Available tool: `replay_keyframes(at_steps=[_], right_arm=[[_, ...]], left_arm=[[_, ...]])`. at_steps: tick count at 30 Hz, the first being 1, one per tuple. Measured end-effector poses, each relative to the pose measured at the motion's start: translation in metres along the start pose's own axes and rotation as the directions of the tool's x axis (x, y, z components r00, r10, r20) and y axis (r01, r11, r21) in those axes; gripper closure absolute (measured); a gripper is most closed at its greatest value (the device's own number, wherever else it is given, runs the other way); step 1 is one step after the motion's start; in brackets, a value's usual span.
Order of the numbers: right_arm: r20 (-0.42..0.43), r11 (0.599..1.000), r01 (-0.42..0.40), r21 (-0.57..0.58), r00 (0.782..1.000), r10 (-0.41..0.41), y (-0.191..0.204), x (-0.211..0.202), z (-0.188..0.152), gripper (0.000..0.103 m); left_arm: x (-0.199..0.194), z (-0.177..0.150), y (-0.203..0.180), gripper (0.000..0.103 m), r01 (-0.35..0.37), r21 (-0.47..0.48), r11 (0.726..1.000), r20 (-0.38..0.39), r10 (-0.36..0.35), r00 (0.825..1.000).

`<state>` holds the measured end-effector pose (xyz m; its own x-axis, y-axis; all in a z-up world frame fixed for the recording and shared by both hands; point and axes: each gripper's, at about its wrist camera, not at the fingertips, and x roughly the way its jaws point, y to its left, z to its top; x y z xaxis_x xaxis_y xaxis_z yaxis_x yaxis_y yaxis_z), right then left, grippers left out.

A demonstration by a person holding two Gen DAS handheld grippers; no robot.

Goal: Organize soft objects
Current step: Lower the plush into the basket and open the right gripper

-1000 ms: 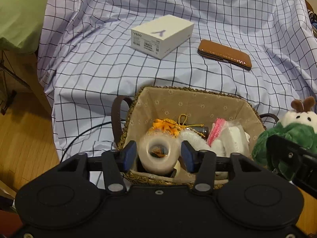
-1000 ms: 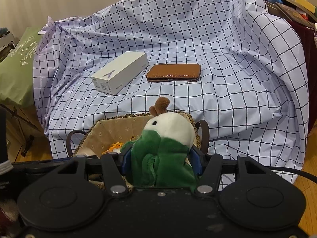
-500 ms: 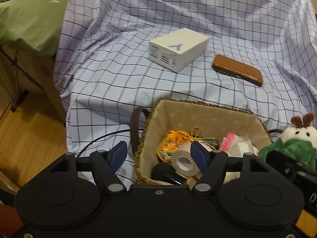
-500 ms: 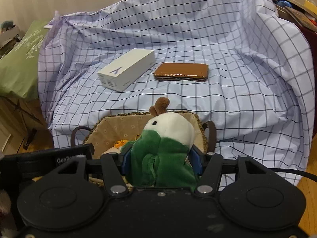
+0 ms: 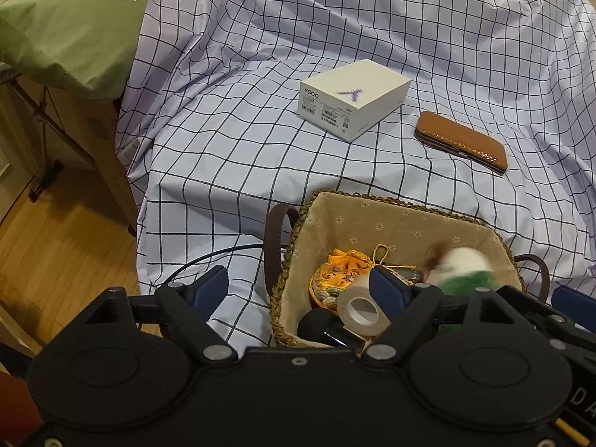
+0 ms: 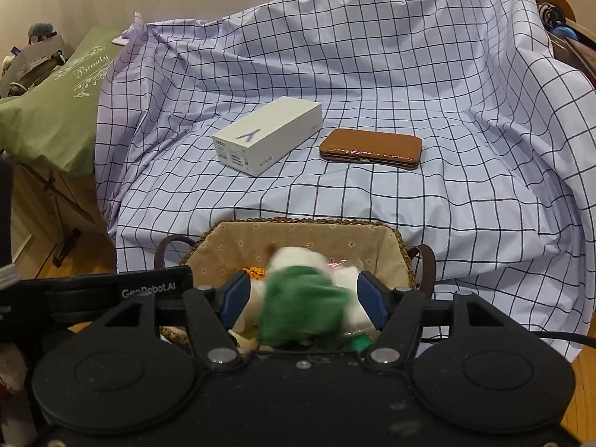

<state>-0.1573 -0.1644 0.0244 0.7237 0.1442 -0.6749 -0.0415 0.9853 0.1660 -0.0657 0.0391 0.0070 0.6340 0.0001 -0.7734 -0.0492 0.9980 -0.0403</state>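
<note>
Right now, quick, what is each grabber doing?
Left gripper: open, holding nothing.
Right gripper: open, with the blurred green and white plush toy between its fingers over the lined woven basket.

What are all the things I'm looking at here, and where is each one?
Checked sheet: one, pale lilac with dark lines, draped over the furniture.
Box: one, white, on the sheet.
Case: one, brown, right of the box.
Basket: one, woven with beige lining, at the sheet's near edge.
Plush toy: one, green and white, blurred, over the basket.
Tape roll: one, whitish, in the basket.
Pouch: one, orange, in the basket.
Green cloth: one, far left.
Wooden floor: left.
Left gripper: blue fingers apart, holding nothing.
Right gripper: blue fingers apart either side of the toy.
</note>
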Motion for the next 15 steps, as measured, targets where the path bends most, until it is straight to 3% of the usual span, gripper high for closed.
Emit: replay_keyframes(at_steps=[13, 15], right_arm=[[0.001, 0.998, 0.055, 0.026, 0.998, -0.055, -0.0079, -0.0021, -0.0004, 0.039], [0.006, 0.997, 0.073, 0.022, 0.997, -0.073, -0.0083, -0.0027, -0.0006, 0.038]], left_arm=[[-0.0023, -0.0021, -0.0046, 0.024, 0.012, 0.029, 1.000, -0.005, -0.011, 1.000], [-0.0026, -0.0022, -0.0054, 0.019, 0.010, 0.034, 0.999, -0.006, -0.010, 1.000]])
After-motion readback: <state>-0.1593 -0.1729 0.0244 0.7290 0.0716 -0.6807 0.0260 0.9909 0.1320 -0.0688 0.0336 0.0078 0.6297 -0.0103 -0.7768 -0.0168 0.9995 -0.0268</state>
